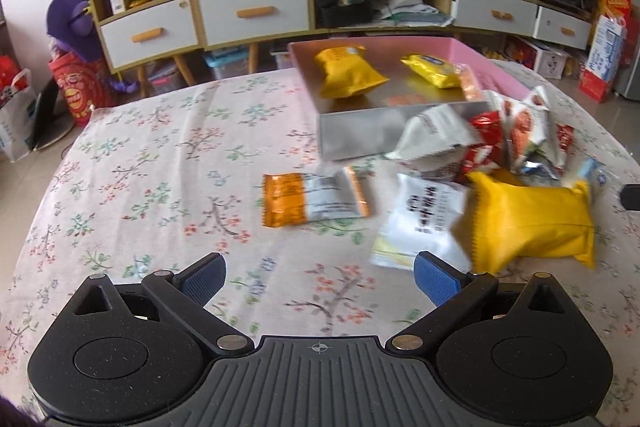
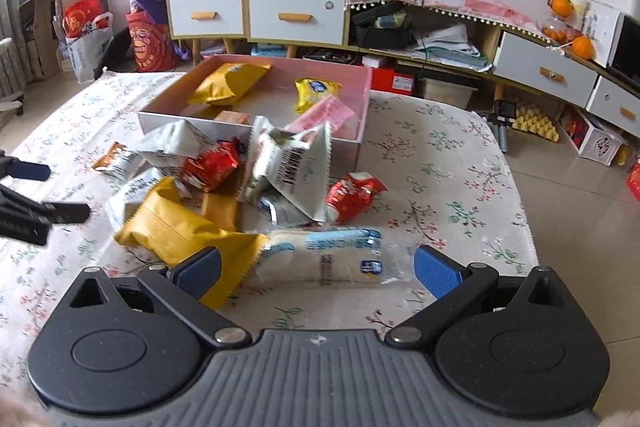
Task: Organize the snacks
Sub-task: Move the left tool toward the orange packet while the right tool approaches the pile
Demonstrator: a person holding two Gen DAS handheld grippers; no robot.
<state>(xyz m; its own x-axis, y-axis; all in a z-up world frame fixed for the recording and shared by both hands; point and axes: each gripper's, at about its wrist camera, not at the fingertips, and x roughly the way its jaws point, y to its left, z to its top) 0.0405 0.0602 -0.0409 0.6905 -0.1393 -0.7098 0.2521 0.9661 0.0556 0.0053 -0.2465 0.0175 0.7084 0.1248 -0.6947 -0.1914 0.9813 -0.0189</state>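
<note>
A white-and-blue snack packet (image 2: 320, 255) lies on the floral tablecloth (image 2: 440, 163) between the wide-spread fingers of the right gripper (image 2: 316, 271), which grips nothing. The left gripper (image 1: 319, 279) also gapes wide and empty, a large yellow packet (image 1: 532, 217) just ahead to its right. Two yellow packets (image 2: 228, 83) lie in the pink box (image 2: 366, 115).

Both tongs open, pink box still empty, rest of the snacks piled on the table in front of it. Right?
Not quite: the pink box is not empty. The right wrist view shows a yellow packet and a smaller yellow packet already inside. The rest holds: left tongs and right tongs are open, and the other snacks lie piled on the table.
</note>
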